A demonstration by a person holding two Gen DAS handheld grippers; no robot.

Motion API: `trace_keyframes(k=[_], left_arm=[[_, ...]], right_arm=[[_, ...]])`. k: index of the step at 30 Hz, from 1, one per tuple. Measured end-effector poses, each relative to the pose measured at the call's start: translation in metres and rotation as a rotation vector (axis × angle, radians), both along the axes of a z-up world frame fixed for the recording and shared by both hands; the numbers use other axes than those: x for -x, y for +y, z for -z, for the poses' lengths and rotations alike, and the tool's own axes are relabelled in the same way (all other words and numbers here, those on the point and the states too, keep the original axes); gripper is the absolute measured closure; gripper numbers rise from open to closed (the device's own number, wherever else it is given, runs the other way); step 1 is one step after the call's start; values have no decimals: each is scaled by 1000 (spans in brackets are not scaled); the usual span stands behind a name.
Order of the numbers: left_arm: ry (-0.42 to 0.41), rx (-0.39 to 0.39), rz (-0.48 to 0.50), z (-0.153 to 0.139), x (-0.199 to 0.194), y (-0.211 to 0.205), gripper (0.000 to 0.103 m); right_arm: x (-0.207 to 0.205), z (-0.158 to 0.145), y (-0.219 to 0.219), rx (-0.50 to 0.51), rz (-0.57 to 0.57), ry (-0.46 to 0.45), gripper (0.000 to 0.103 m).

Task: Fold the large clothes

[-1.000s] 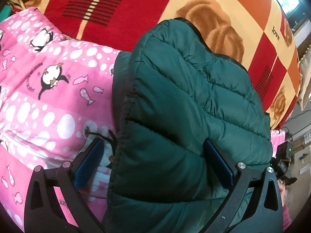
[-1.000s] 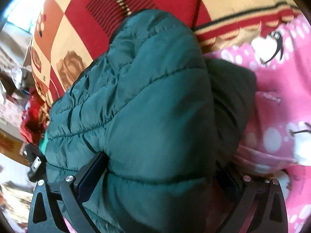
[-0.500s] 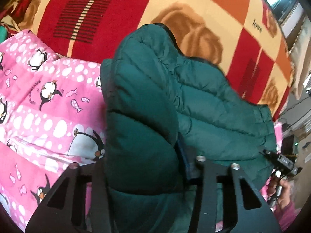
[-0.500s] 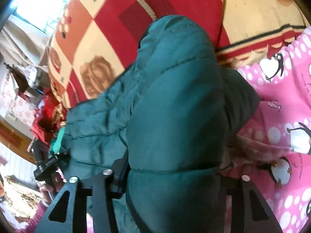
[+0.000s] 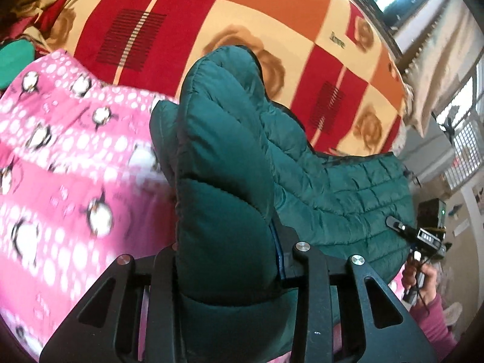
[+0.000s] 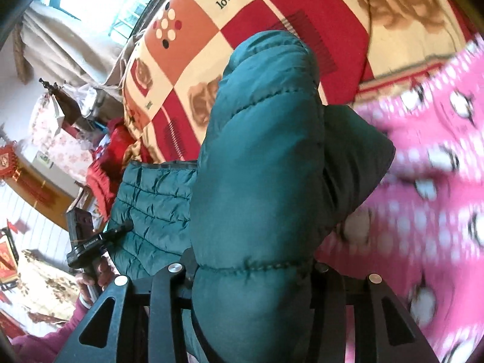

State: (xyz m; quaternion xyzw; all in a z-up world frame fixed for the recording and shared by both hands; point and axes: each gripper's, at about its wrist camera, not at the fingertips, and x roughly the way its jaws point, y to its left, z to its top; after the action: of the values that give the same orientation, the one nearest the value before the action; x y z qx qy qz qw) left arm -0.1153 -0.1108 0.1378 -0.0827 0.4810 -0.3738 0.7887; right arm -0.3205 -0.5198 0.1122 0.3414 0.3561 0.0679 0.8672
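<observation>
A dark green quilted puffer jacket [image 5: 224, 163] lies on the bed and is bunched up between both grippers. My left gripper [image 5: 225, 260] is shut on one end of the jacket, lifted off the bed. My right gripper [image 6: 251, 269] is shut on the other end of the same jacket [image 6: 260, 157]. Its fabric bulges over the jaws and hides the pads. In the left wrist view the right gripper [image 5: 423, 239] shows at the jacket's far edge, held by a hand. In the right wrist view the left gripper [image 6: 90, 242] shows at the far edge.
A pink penguin-print quilt [image 5: 60, 166] lies under and beside the jacket, also in the right wrist view [image 6: 438, 166]. A red, orange and cream checked blanket [image 5: 242, 15] covers the bed behind. Windows, a curtain and room clutter [image 6: 45, 121] lie past the bed edge.
Both grippers went from open around the jacket to shut on it, then lifted and pulled back. The jacket now hangs bunched between them, with more of the bed in view.
</observation>
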Motion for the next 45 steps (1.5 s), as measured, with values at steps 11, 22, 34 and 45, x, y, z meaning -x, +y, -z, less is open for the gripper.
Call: trace_keyframes(k=[11, 22, 34, 45], left_arm=[[18, -151, -147, 63, 11, 15, 16], [-224, -277, -227, 12, 65, 7, 16], [-355, -318, -220, -3, 114, -36, 16], [-427, -340, -245, -5, 133, -44, 16]], right_arm=[[20, 63, 3, 46, 219, 212, 25], [48, -10, 43, 406, 297, 169, 24], [40, -25, 128, 481, 289, 70, 19], [29, -26, 166, 564, 271, 52, 18]])
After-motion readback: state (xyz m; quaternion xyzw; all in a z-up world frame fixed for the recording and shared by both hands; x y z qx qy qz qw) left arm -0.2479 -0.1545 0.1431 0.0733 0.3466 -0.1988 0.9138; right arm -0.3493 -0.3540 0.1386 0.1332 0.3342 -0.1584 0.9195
